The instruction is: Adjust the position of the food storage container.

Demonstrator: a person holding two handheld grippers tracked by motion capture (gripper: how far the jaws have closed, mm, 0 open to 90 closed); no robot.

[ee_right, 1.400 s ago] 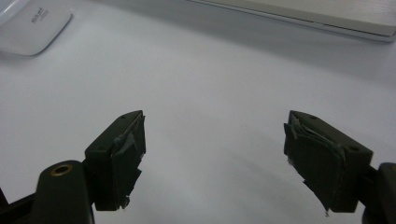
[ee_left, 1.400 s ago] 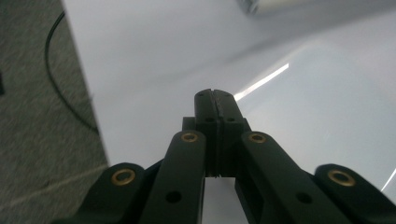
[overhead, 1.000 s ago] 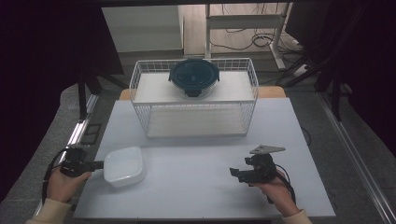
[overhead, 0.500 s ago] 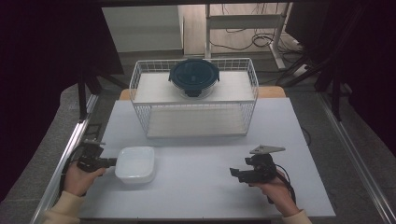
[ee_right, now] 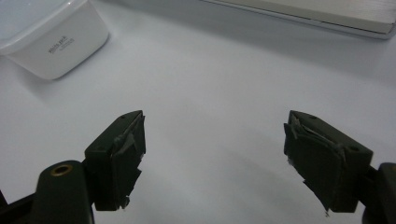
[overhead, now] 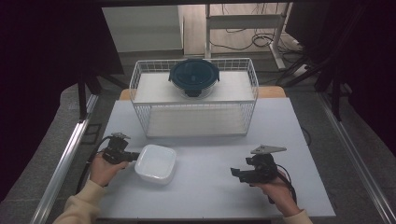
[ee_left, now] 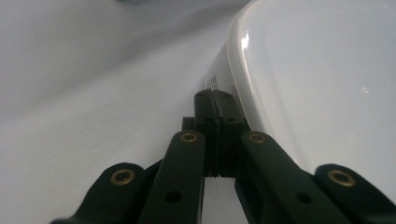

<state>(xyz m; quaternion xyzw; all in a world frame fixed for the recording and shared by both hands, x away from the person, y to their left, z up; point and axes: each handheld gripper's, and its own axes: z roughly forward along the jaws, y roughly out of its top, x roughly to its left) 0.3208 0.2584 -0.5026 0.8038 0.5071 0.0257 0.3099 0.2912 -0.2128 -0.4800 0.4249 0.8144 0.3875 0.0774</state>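
Right gripper view: unreadable small print on white dish (ee_right: 56,44), right hand-held gripper (ee_right: 215,158) apart, empty.

A lab-style recording bay is showing: dark curtains (overhead: 51,70) enclosing a white table (overhead: 210,191), aluminium rails (overhead: 65,158), cables (overhead: 266,39) trailing on the floor.

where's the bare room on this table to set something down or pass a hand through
The widest bare patch of the table lies between the white dish and the right gripper. A bare strip also runs in front of the wire basket. It is crowded at near left, where the left gripper grips the dish's rim, and on the basket's shelf, under the lidded blue container.
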